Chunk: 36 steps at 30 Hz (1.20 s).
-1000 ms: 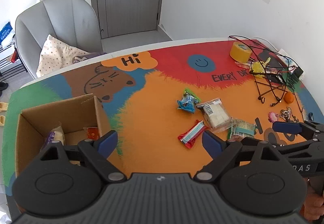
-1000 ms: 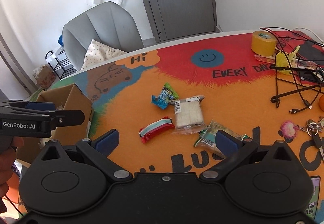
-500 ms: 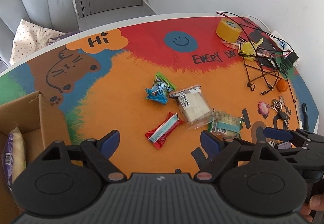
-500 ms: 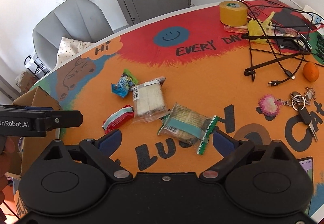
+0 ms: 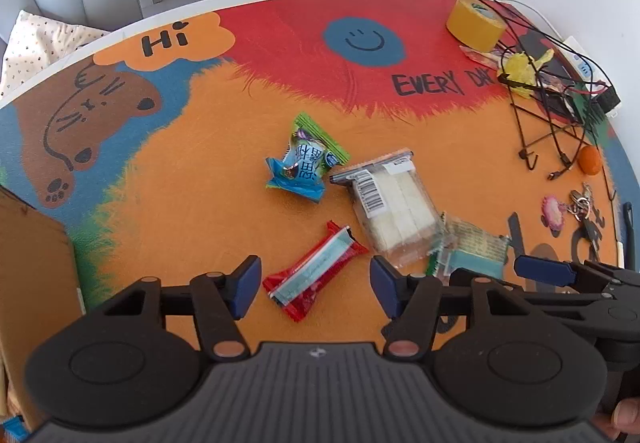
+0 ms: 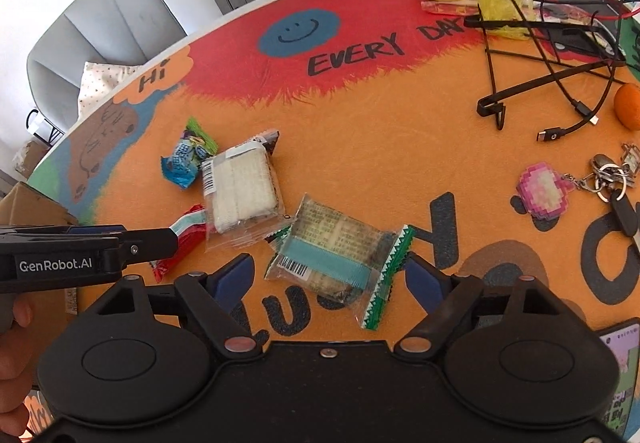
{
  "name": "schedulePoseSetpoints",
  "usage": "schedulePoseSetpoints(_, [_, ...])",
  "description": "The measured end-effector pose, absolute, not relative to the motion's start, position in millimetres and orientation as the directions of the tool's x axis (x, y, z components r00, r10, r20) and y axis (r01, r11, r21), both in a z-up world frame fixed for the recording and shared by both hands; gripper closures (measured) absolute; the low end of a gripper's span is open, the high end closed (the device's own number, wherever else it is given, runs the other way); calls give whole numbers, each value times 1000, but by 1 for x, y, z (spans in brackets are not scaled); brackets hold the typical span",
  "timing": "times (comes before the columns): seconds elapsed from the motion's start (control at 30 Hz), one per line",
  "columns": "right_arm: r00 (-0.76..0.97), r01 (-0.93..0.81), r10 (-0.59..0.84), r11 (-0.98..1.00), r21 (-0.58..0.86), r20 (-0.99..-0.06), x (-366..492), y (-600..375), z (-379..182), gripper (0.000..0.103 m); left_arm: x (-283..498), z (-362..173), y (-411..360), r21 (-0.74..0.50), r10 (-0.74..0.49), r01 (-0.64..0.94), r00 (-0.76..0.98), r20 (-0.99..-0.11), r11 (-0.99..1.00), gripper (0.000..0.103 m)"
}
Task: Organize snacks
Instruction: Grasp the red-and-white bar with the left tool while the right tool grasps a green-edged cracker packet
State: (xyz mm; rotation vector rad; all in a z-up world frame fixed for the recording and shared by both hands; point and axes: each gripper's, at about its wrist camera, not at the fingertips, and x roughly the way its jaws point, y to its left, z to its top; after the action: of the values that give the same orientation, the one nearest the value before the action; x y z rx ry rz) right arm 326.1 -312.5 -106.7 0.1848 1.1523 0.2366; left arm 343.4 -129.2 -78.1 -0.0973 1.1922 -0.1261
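Left claw (image 5: 314,289): spread, hovering over red bar (image 5: 314,277) on desk (image 5: 200,183).
Right claw (image 6: 328,279): spread, straddling green-edged packet (image 6: 336,255).
Left view only: red bar unobstructed.
Right view only: phone (image 6: 618,363) at desk edge.

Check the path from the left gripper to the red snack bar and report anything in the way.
Nothing visible blocks it. The left gripper is open with the red snack bar lying flat on the table mat between its fingers. The nearest neighbour, the clear pack of white wafers, sits to the right, apart from the bar.
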Motion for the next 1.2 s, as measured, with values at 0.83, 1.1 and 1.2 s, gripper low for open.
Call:
schedulePoseSetpoints(0.83, [410, -206, 209, 969, 133, -888, 323, -291, -106, 53, 341, -93, -132, -123, -159, 120, 362, -918, 985, 85])
schedulePoseSetpoints(1.1, [448, -244, 257, 957, 159, -856, 312, -282, -83, 53, 328, -64, -124, -131, -171, 121, 414, -894, 984, 85])
schedulePoseSetpoints(1.2, [461, -261, 277, 950, 170, -843, 309, -275, -73, 53, 322, -55, -117, -131, -166, 111, 431, -887, 985, 85])
